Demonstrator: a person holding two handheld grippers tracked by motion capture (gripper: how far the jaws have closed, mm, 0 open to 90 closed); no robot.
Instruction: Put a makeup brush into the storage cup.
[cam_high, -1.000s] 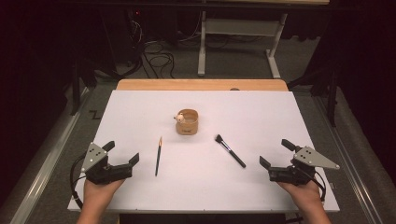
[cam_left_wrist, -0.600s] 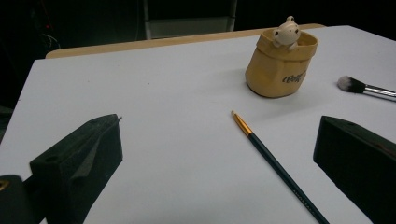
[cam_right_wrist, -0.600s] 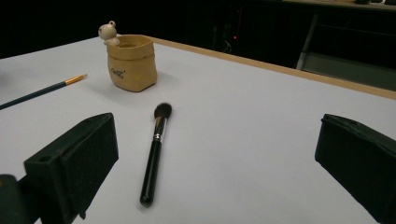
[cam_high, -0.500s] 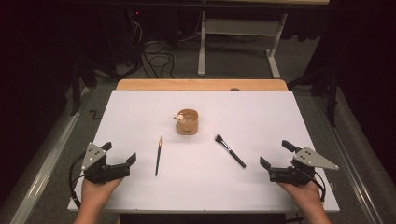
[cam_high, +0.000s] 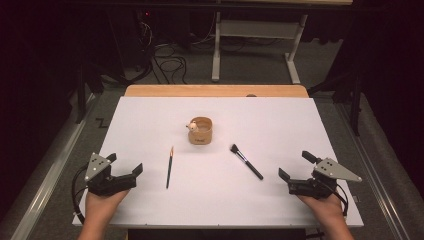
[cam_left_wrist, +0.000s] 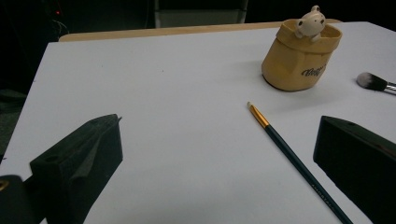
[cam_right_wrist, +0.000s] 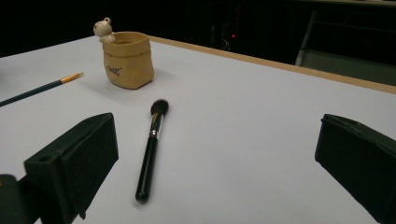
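Observation:
A tan pouch-shaped holder (cam_high: 201, 131) with a small bear figure on its rim stands upright mid-table, also in the left gripper view (cam_left_wrist: 299, 60) and the right gripper view (cam_right_wrist: 129, 58). A thin dark paintbrush (cam_high: 169, 167) (cam_left_wrist: 289, 154) lies just right of my left gripper (cam_high: 124, 163), which is open and empty (cam_left_wrist: 219, 126). A black makeup brush (cam_high: 246, 161) (cam_right_wrist: 150, 149) lies left of my right gripper (cam_high: 296, 165), also open with nothing between its jaws (cam_right_wrist: 215, 120). Both grippers rest near the front edge.
A white sheet (cam_high: 150, 120) covers the table, and a strip of wood (cam_high: 215, 90) shows along the far edge. Cables and a desk frame (cam_high: 217, 45) stand on the dark floor beyond.
My left gripper has shifted slightly to the left. The right gripper and the objects have not moved.

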